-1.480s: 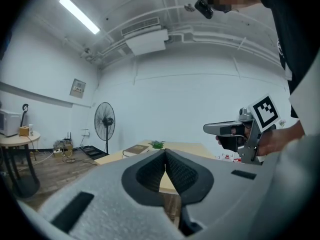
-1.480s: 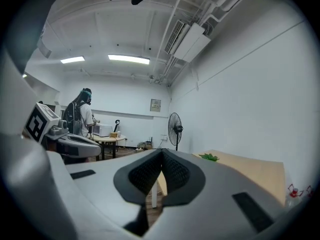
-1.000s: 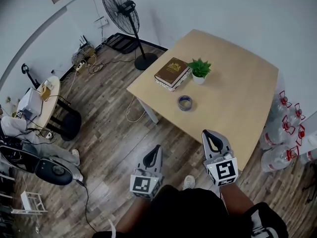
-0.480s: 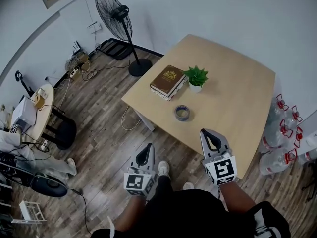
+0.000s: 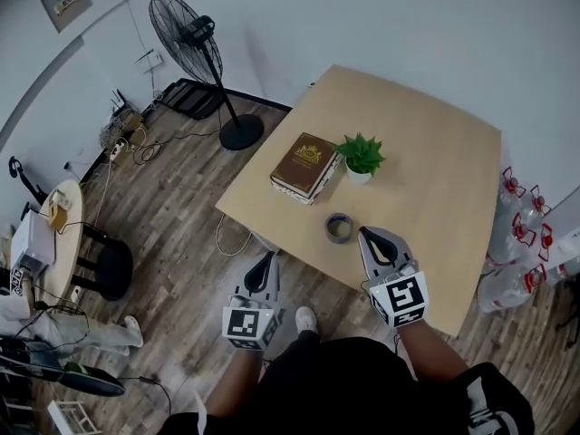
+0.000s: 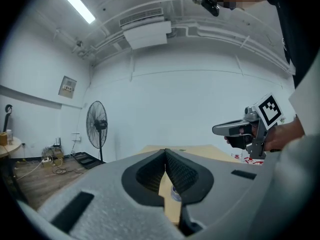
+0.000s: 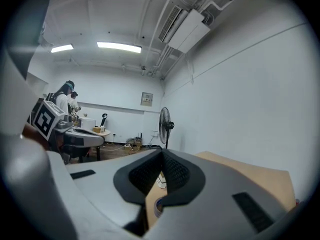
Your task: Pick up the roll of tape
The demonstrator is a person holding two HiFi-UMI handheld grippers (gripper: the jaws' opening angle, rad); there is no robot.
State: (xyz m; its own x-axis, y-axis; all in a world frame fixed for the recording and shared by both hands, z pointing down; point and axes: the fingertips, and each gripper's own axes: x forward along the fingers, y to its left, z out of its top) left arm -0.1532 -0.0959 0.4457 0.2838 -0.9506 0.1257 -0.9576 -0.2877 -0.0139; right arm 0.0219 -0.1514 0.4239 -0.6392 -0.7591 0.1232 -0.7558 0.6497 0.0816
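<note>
Tape roll (image 5: 339, 227) on surface (image 5: 435, 175), not yet grasped. Right gripper (image 5: 365, 235) near it, left gripper (image 5: 265, 263) lower left; both jaws closed, empty.

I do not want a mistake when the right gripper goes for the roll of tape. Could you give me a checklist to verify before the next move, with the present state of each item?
1. Roll of tape lies flat on the table, nothing on it: ok.
2. Right gripper is near the roll: ok, its tip is just beside it.
3. Right gripper's jaws are apart for the grasp: not ok, they stand together and are empty.
4. Left gripper is out of the way: ok, it is shut and over the floor, off the table.
5. Book and potted plant are clear of the roll: ok, both stand beyond it.
6. Loose tape end sticking to the table: cannot tell.
</note>
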